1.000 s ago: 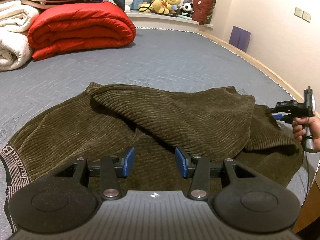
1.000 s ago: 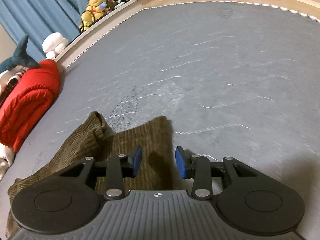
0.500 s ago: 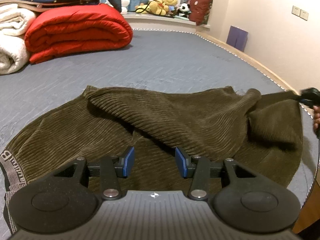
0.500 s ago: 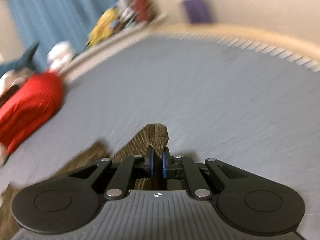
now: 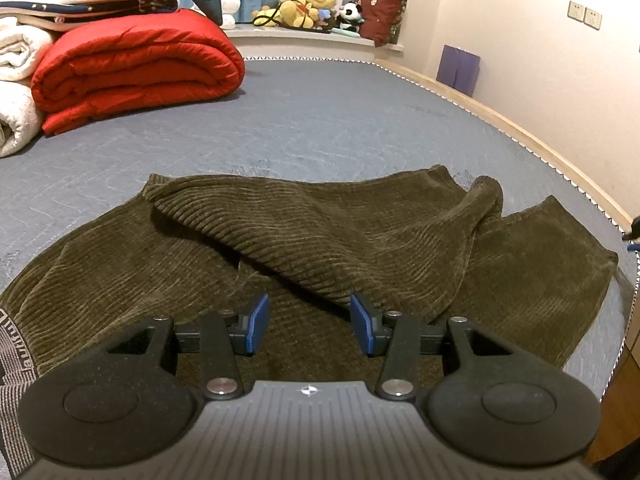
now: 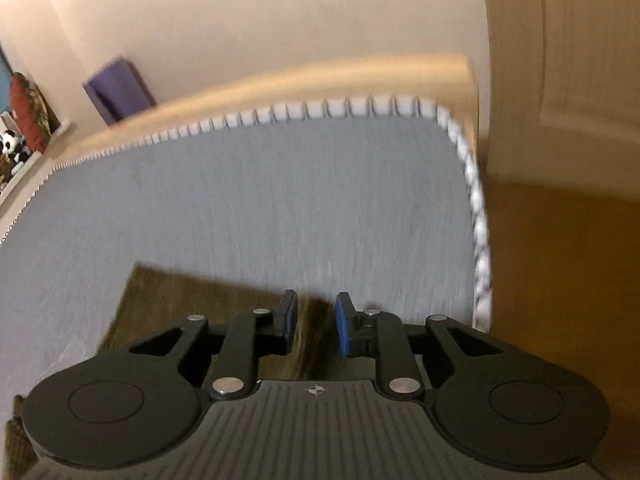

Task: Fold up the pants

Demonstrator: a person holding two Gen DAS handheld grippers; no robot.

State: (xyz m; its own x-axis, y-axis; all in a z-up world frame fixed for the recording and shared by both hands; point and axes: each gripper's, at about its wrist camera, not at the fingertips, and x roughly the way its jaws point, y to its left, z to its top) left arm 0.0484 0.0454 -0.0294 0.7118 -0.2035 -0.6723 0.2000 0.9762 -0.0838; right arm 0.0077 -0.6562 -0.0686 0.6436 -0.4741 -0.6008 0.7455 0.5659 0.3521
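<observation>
Lying on mattress: olive corduroy pants (image 5: 304, 236) were spread across the near part of the grey mattress (image 5: 320, 128), one leg thrown diagonally over the other.
Waistband: the printed band (image 5: 12, 344) sat at the mattress's near left edge.
Leg ends: the cuffs (image 5: 560, 248) reached toward the mattress's right edge.
Left gripper: the left gripper (image 5: 307, 322) hovered low over the pants, jaws parted about halfway, blue pads (image 5: 258, 322) gripping nothing.
Right gripper: the right gripper (image 6: 316, 328) was near the mattress's corner with its jaws opening; a cuff of the pants (image 6: 192, 300) lay under and between the pads, which stood apart from it. The view was blurred.
Far end of mattress: a folded red quilt (image 5: 136, 68) rested beside white rolled blankets (image 5: 16, 80).
Ledge beyond mattress: stuffed toys (image 5: 308, 8).
</observation>
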